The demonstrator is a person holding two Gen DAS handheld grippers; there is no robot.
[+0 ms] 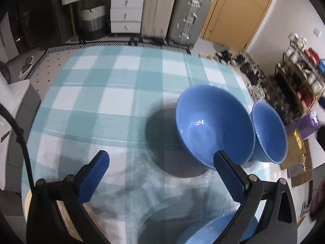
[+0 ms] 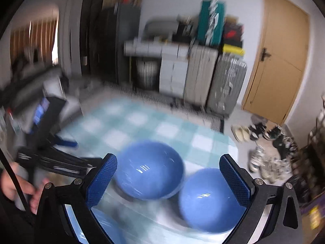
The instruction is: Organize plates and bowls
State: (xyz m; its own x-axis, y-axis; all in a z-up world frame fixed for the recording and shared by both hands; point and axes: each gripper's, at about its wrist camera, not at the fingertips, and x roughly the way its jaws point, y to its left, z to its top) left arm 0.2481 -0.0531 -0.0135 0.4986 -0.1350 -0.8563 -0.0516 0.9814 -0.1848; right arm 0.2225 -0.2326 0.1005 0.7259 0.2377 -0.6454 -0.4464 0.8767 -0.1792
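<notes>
Bowls: two blue ones upright on the checked cloth (image 1: 113, 93), touching side by side near its right edge; big bowl (image 1: 213, 122) left, small bowl (image 1: 269, 132) right; a third blue dish (image 1: 205, 233) sits at the near edge, shape unclear; left gripper (image 1: 162, 164) spread wide, holding nothing, right finger (image 1: 228, 174) in front of the big bowl's near rim; right gripper (image 2: 168, 181) also spread, empty, above both bowls; right view blurred; hand (image 2: 12, 185) on the left tool's handle.
</notes>
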